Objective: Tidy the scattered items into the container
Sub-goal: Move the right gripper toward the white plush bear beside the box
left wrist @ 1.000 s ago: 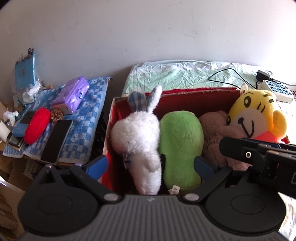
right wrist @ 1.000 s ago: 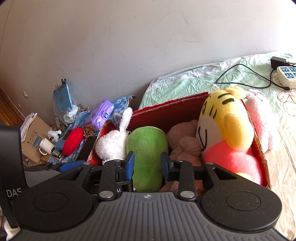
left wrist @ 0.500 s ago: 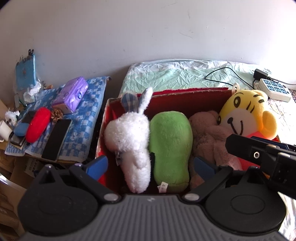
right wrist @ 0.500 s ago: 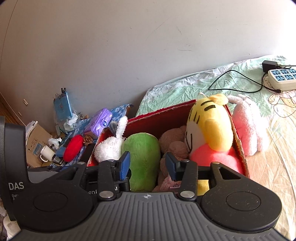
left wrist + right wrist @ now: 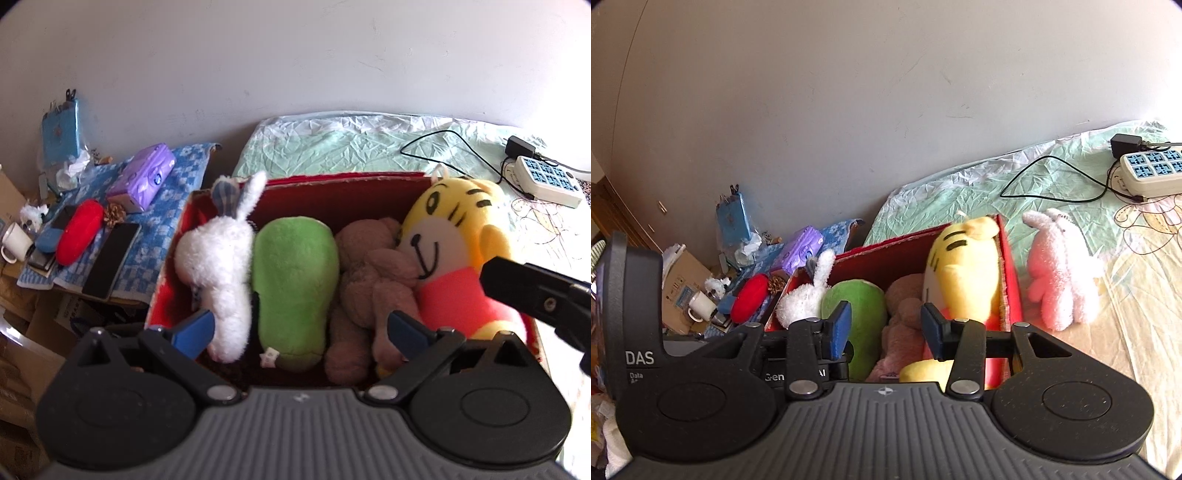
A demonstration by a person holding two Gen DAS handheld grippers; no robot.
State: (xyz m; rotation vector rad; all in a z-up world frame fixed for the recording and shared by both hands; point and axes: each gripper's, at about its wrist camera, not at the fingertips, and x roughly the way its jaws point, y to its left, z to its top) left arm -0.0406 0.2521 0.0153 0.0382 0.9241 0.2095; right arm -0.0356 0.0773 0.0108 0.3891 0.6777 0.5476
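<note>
The red box point(image 5: 332, 188) is sitting on the bed's crinkled green sheet point(image 5: 343, 147), holding four plush toys side by side: a fluffy white rabbit point(image 5: 218, 266), a smooth green one point(image 5: 295, 280), a brown one point(image 5: 365, 280) and a yellow tiger point(image 5: 454, 251). One fuzzy pink rabbit point(image 5: 1056, 273) is standing outside, just beside the box's right wall. The left gripper point(image 5: 299, 332) is hovering with fingers spread wide, gripping nothing. The right gripper point(image 5: 884, 328) is also parted and empty. A power strip point(image 5: 1152, 173) is lying farther back.
</note>
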